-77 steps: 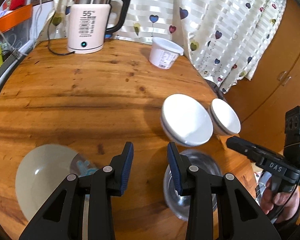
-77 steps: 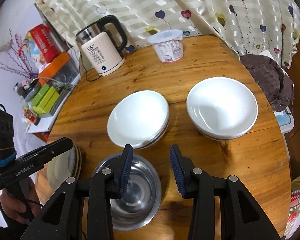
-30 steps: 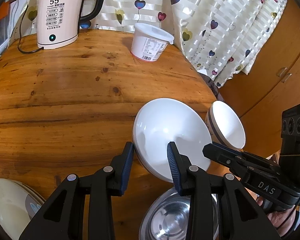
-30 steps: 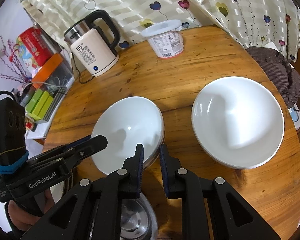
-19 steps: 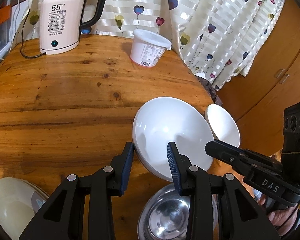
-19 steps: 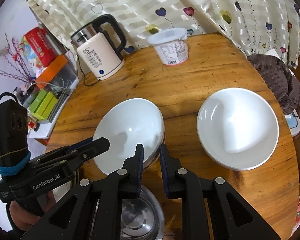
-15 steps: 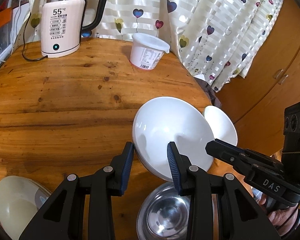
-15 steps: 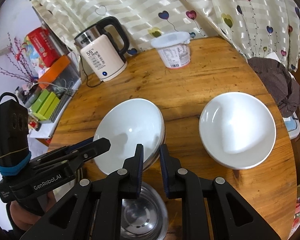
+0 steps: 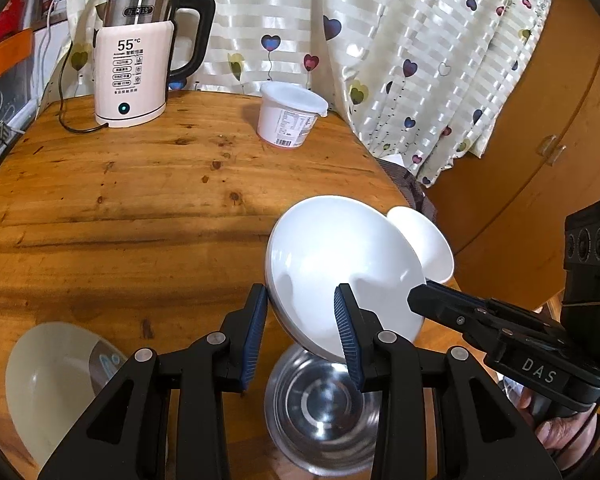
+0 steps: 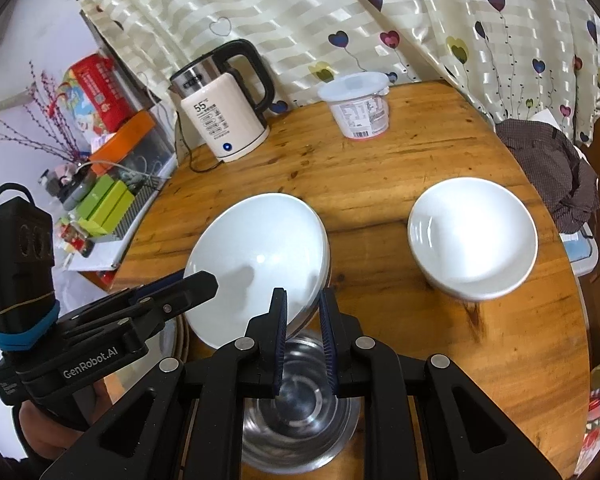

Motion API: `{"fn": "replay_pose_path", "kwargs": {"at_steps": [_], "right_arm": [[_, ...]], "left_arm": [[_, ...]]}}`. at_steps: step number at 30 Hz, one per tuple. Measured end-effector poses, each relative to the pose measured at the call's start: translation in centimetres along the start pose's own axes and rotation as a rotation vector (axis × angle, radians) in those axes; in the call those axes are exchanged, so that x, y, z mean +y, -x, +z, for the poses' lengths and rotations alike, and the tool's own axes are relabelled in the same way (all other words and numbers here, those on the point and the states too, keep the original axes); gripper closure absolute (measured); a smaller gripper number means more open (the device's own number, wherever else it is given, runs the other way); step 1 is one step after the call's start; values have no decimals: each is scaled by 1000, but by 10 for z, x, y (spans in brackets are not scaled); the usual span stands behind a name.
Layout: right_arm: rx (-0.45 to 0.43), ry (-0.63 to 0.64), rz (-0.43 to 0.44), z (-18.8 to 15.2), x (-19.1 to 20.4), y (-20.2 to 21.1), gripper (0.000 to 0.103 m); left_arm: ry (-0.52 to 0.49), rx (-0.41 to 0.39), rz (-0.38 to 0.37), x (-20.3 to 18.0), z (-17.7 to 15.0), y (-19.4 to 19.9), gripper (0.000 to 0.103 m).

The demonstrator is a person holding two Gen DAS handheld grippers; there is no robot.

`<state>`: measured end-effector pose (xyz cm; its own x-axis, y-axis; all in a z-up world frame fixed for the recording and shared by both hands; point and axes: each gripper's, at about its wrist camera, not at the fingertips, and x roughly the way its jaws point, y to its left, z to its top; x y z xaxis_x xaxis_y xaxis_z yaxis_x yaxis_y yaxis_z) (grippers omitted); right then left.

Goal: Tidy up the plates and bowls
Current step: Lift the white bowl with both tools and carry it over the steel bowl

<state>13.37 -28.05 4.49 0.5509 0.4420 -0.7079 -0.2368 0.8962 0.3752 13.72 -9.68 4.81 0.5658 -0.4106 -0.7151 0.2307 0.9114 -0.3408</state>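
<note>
A white bowl point(image 9: 340, 256), seemingly a nested pair, hangs tilted above a steel bowl point(image 9: 320, 408) on the round wooden table point(image 9: 140, 208). My left gripper point(image 9: 300, 292) is shut on its near rim, one pad outside and one inside. My right gripper point(image 10: 303, 292) is shut on the opposite rim of the same white bowl point(image 10: 260, 248), with the steel bowl point(image 10: 296, 408) below. Each gripper shows in the other's view, the right gripper point(image 9: 420, 300) and the left gripper point(image 10: 208, 280). A second white bowl stack point(image 10: 472, 240) stands on the table to the right.
A kettle point(image 9: 134, 68) and a white lidded tub point(image 9: 288, 120) stand at the table's far side by the curtain. A cream plate point(image 9: 52, 376) lies at the near left. A dark cloth point(image 10: 548, 172) hangs off the right edge. Shelves with boxes point(image 10: 104, 200) are at the left.
Both grippers have risen and drawn back with the white bowl held between them. The table's things look smaller, and more of the steel bowl shows beneath.
</note>
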Motion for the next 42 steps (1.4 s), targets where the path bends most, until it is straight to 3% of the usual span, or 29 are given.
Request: {"fn": "replay_pose_path", "kwargs": {"at_steps": [21,42], "right_arm": [[47,-16,5,-48,6,17,87],[90,-37,-1,-63,-1,12,87]], "left_arm": [[3,47,12,-6,-49,14,67],[4,99,16,-7,-65,5,67]]}}
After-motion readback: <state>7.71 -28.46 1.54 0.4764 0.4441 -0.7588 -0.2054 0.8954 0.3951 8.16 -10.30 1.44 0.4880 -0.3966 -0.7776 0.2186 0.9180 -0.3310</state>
